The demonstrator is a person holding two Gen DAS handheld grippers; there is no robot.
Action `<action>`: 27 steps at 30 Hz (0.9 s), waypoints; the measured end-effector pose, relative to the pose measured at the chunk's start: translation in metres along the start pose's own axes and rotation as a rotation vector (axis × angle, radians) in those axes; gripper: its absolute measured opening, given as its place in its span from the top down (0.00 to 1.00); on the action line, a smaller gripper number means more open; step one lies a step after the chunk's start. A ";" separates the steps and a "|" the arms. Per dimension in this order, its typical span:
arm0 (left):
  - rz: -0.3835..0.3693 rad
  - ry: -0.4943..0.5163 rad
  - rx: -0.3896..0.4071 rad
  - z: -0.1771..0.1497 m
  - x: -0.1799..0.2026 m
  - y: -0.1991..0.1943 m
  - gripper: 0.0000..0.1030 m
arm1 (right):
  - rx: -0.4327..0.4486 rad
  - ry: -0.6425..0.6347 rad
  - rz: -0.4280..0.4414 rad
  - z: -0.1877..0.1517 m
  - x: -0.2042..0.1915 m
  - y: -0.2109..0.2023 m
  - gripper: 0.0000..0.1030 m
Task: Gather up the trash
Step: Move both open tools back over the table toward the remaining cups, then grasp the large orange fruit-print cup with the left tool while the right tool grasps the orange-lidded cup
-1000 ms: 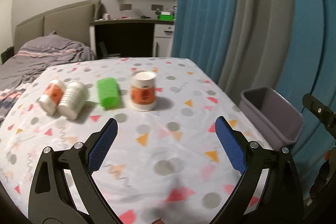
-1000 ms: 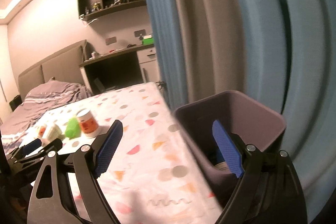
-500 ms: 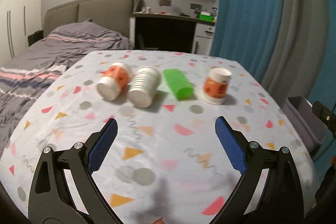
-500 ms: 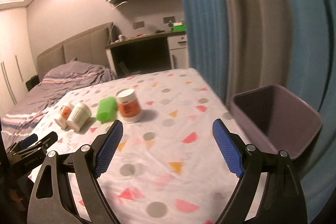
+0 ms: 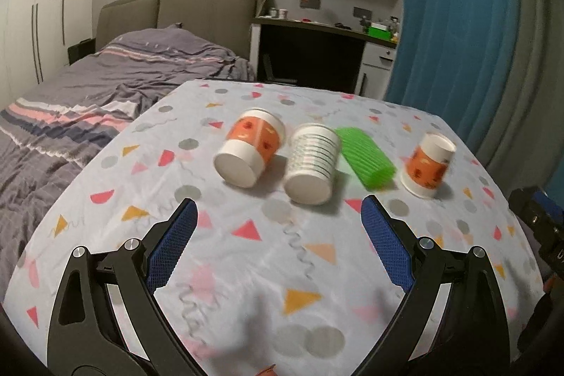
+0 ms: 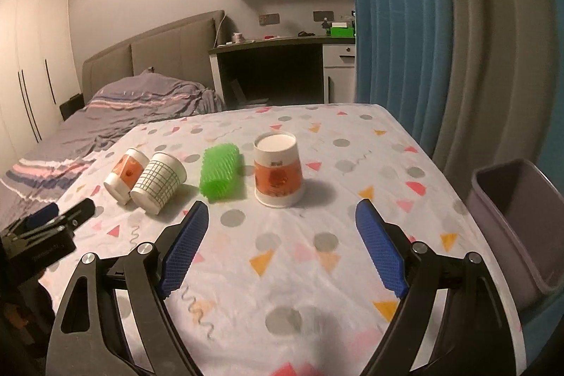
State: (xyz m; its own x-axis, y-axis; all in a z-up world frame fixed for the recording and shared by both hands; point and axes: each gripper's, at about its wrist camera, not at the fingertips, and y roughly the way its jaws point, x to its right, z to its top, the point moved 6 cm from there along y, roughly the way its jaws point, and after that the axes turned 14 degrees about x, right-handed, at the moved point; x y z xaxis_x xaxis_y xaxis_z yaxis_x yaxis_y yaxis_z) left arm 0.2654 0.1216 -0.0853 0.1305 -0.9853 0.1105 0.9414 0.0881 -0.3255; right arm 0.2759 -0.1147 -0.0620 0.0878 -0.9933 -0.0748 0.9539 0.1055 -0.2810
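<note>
A second ago the left camera saw the cups far off to the left and the bin at the right edge. Now the cups sit in the middle of its view and look bigger, and the bin is out of its picture. The right camera was looking right at the bin a second ago. Now it looks at the table, and the bin has slid to the right edge.

From left to right on the table (image 6: 352, 270) with the dotted cloth: an orange cup lying on its side (image 5: 251, 151), touching a white lined cup (image 5: 312, 162) that also lies on its side. Just beside that is a green ribbed cup (image 5: 365, 156), lying down too. A bit apart stands an orange cup turned upside down (image 6: 278, 170). The grey bin (image 6: 518, 221) is past the right edge of the table, lower down.

The left gripper (image 5: 278, 247) has its blue fingers spread wide. Nothing is between them, only cloth. It hangs near the two cups on their sides and does not touch them.

The right gripper (image 6: 282, 251) is spread wide as well and grips nothing. The upside-down cup is just ahead of it, not touching.
</note>
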 end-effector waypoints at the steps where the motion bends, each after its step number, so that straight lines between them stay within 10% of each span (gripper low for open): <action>1: 0.003 -0.005 0.001 0.001 -0.002 0.002 0.10 | -0.002 -0.001 -0.002 0.000 -0.001 0.004 0.20; 27: -0.016 -0.075 -0.112 0.002 -0.053 0.106 0.10 | -0.076 0.012 -0.076 -0.004 -0.009 0.125 0.29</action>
State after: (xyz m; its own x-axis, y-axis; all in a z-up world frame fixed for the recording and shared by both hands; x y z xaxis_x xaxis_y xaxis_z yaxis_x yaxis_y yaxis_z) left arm 0.3592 0.1839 -0.1238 0.1428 -0.9723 0.1849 0.9033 0.0517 -0.4258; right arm 0.3934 -0.0927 -0.1005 0.0123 -0.9980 -0.0615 0.9331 0.0336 -0.3581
